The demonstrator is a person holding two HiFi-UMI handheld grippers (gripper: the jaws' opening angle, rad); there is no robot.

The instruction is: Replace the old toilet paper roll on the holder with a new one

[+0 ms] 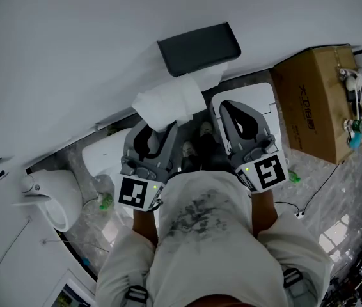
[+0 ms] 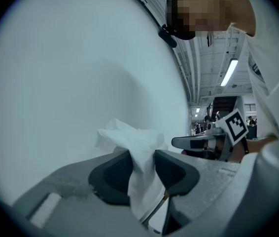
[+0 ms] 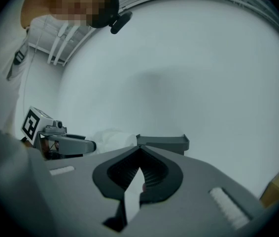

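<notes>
The white wall point(image 1: 72, 43) is carrying the dark holder point(image 1: 199, 47), just above crumpled toilet paper point(image 1: 168, 101), probably the old roll's remains. The left gripper point(image 1: 148, 142) is pinching it between its 2 jaws. The right gripper point(image 1: 242, 123) is sitting fully shut, apparently empty. The paper wants a firm pinch and a straight draw clear of the holder.

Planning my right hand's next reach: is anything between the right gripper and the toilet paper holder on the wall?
Nothing visible does. The holder sits straight past the right gripper's shut, empty jaws, with only open space between. The white paper clamped in the left gripper lies off to the side, not in that path.
</notes>
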